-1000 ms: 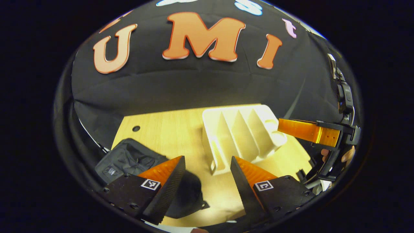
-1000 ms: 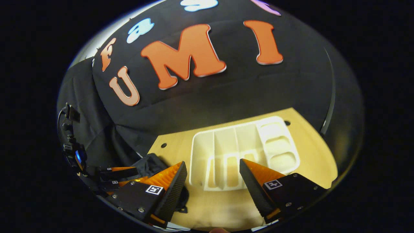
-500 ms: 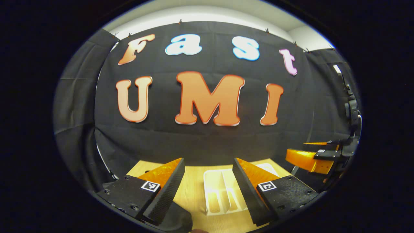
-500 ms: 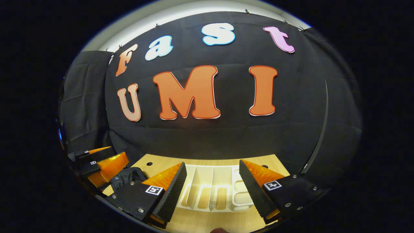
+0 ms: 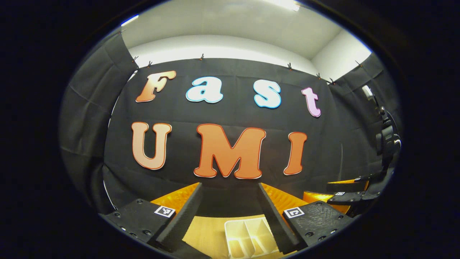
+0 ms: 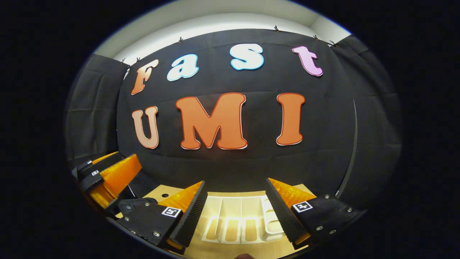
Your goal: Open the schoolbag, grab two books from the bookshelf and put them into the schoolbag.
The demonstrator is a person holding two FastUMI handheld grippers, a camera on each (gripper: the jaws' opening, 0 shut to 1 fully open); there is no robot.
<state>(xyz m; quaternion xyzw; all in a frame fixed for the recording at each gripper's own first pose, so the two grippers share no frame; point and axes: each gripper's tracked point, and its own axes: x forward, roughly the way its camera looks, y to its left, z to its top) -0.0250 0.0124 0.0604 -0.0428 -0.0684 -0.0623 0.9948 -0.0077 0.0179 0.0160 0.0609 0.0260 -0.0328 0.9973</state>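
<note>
We are holding both grippers level and high, looking at the booth's wall more than at the surface. A second ago both cameras were tipped down over the surface, with the dark schoolbag lying to the left of the bookshelf; since then we have been lifting and tilting them up, and the schoolbag has slid out of sight below.

The left gripper (image 5: 230,212) is standing with its jaws released, well apart and grasping nothing. Between them, low down, we are seeing the far end of the white bookshelf (image 5: 248,237) on the pale wooden surface (image 5: 205,233). The right gripper (image 6: 235,210) is likewise released and empty, and the bookshelf (image 6: 240,225) is showing between its jaws too, its upright dividers and slots all bare of books as far as we can tell. Each gripper is also appearing at the edge of the other's view, off to the side.

We are judging that the books are already out of the bookshelf and most likely packed, since no slot is holding one and neither gripper is carrying one. The upward tilt reads as pulling back at the end of the job. We cannot confirm from here that the books are lying inside the schoolbag.
</note>
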